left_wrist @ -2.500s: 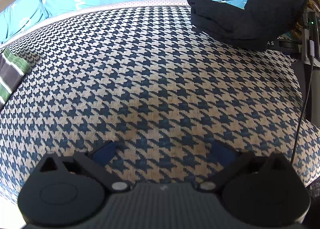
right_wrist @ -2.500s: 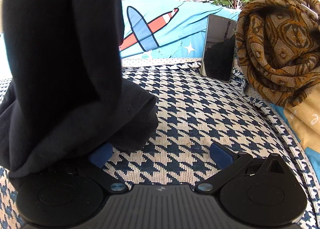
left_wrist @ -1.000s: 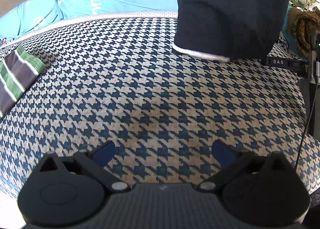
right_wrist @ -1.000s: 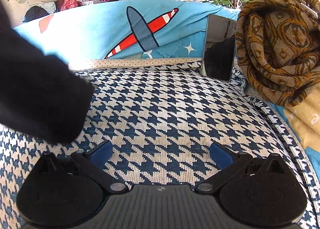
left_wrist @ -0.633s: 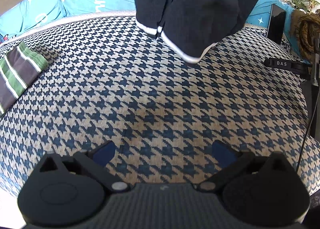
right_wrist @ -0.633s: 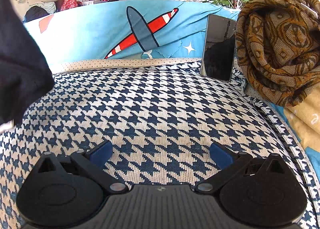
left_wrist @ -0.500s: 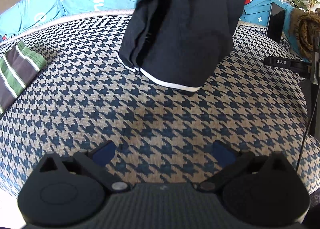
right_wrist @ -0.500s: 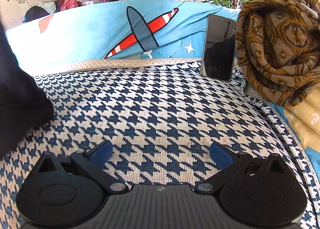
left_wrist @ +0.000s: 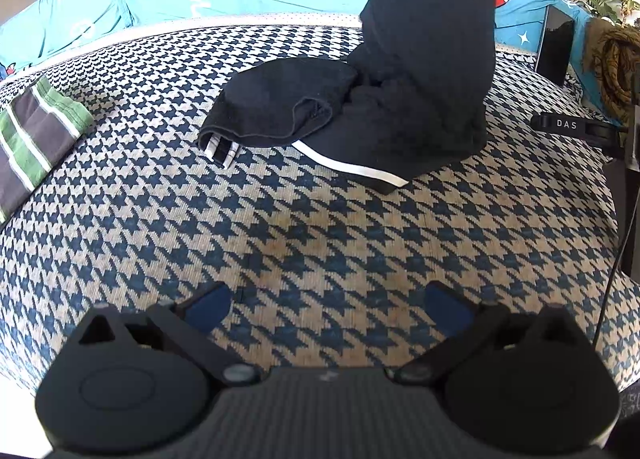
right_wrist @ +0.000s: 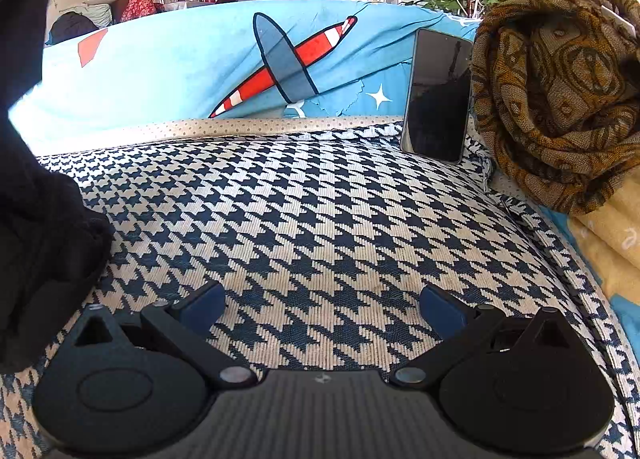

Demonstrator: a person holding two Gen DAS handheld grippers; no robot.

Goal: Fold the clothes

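A: What's where, left to right?

B: At the left edge of the houndstooth cushion point(left_wrist: 320, 219) lies a striped cloth point(left_wrist: 36, 143), folded. Toward the back, middle to right, a dark garment point(left_wrist: 360, 115) with white trim is half down: its lower part is bunched on the cushion, its upper part hangs from something above the frame. At the back right corner a phone point(right_wrist: 438, 95) leans beside a brown scarf point(right_wrist: 560, 99).

A: And the tools?

B: The left tool point(left_wrist: 326, 305) and right tool point(right_wrist: 320, 303) are both spread wide, gripping nothing, low over the front edge.

A: Risks?

B: I'd judge the garment may settle crumpled, with one layer curled under. A grab there could pinch several layers, or swing cloth into the phone.
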